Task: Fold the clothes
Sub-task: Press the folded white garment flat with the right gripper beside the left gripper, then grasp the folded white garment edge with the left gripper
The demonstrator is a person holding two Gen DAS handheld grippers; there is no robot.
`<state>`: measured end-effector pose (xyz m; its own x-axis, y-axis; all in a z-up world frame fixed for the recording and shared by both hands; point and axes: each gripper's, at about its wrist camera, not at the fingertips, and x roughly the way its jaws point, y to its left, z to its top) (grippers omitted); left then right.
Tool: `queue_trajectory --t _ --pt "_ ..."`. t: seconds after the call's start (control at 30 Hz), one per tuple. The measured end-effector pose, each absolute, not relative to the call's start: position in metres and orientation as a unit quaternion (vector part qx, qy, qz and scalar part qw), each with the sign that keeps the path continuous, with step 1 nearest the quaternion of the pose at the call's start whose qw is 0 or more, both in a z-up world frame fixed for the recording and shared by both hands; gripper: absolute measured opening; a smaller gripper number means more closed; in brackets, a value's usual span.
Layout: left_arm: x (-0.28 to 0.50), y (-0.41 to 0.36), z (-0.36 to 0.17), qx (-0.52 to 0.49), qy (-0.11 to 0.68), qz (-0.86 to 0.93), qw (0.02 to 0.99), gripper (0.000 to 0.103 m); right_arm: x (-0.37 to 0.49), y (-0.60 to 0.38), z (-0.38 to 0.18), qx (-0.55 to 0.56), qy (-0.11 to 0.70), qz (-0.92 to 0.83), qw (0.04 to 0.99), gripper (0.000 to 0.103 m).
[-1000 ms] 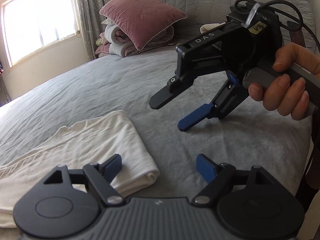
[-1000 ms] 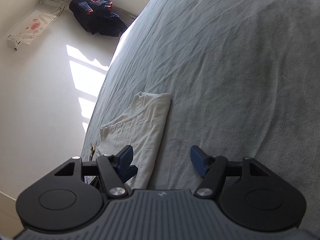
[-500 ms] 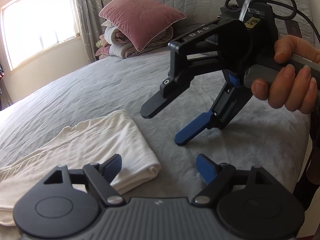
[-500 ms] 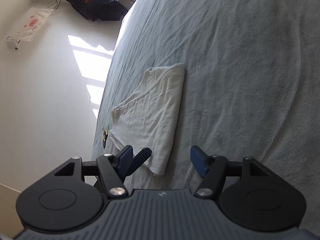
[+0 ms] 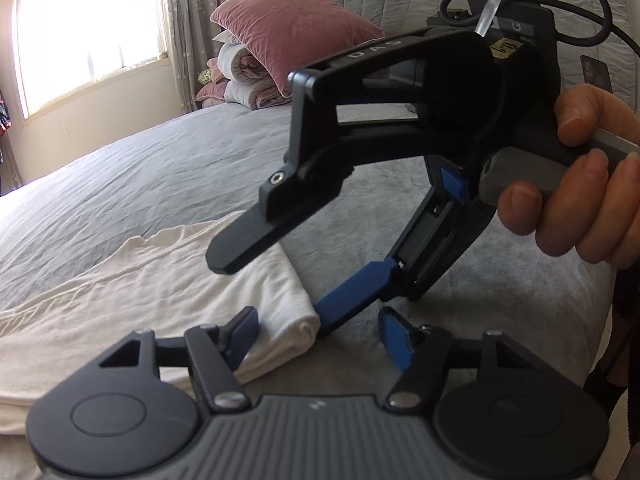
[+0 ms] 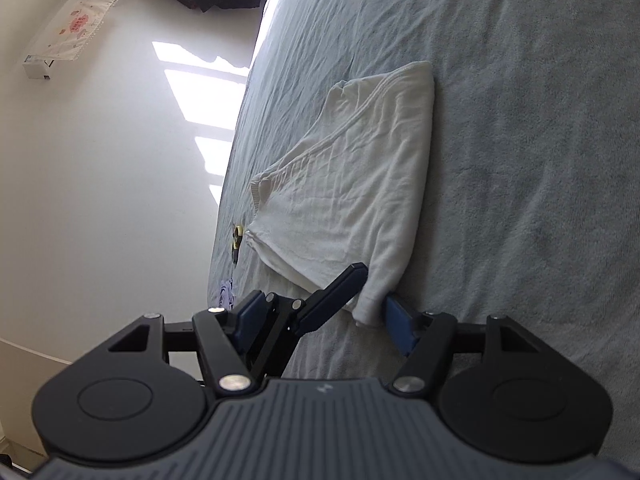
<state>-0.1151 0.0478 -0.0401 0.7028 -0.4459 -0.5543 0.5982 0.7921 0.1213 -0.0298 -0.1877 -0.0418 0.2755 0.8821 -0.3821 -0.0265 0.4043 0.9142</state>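
Your left gripper (image 5: 316,330), jaws just narrowing yet apart, and your released right gripper (image 6: 322,322) both straddle the folded white garment's (image 6: 360,184) corner

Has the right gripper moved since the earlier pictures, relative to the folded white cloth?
Yes. The right gripper has come down and nearer the folded white cloth, at its corner.

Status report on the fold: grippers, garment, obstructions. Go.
Left gripper open, fingers just been closing, folded corner between them. Right gripper open at the same corner. White garment folded flat on the bed. Nothing in the way.
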Motion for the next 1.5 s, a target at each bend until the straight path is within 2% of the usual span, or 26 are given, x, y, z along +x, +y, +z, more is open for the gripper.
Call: queue_trajectory --t 0.2,0.4,0.53,0.87,0.97,1.13,1.37,1.4,1.43,1.5 --pt "-0.111 0.054 -0.037 0.139 0.265 -0.275 0.914 0.045 -0.032 -0.195 -0.036 0.445 0.490 0.335 0.671 0.069" --pt "-0.104 0.057 -0.038 0.135 0.275 -0.250 0.918 0.033 -0.028 -0.198 -0.034 0.457 0.482 0.322 0.675 0.069" --pt "-0.102 0.057 -0.037 0.130 0.280 -0.232 0.922 0.028 -0.024 -0.200 -0.033 0.453 0.476 0.307 0.688 0.069" --pt "-0.115 0.048 -0.041 0.189 0.248 -0.170 0.935 0.025 -0.009 -0.199 -0.037 0.434 0.441 0.239 0.748 0.066" --pt "-0.119 0.044 -0.044 0.204 0.237 -0.150 0.938 0.024 -0.009 -0.197 -0.035 0.406 0.421 0.217 0.782 0.061" --pt "-0.128 0.036 -0.050 0.242 0.214 -0.132 0.937 0.024 -0.002 -0.181 -0.040 0.388 0.404 0.182 0.808 0.043" --pt "-0.135 0.031 -0.049 0.273 0.206 -0.133 0.930 0.022 0.013 -0.145 -0.042 0.338 0.385 0.175 0.841 0.043" --pt "-0.135 0.030 -0.047 0.270 0.211 -0.137 0.929 0.009 0.015 -0.141 -0.044 0.333 0.379 0.175 0.845 0.038" --pt "-0.134 0.028 -0.045 0.266 0.217 -0.143 0.928 0.009 0.017 -0.139 -0.046 0.327 0.380 0.168 0.849 0.009" --pt "-0.138 0.024 -0.039 0.260 0.216 -0.150 0.929 0.009 0.019 -0.139 -0.049 0.326 0.379 0.157 0.852 0.008"
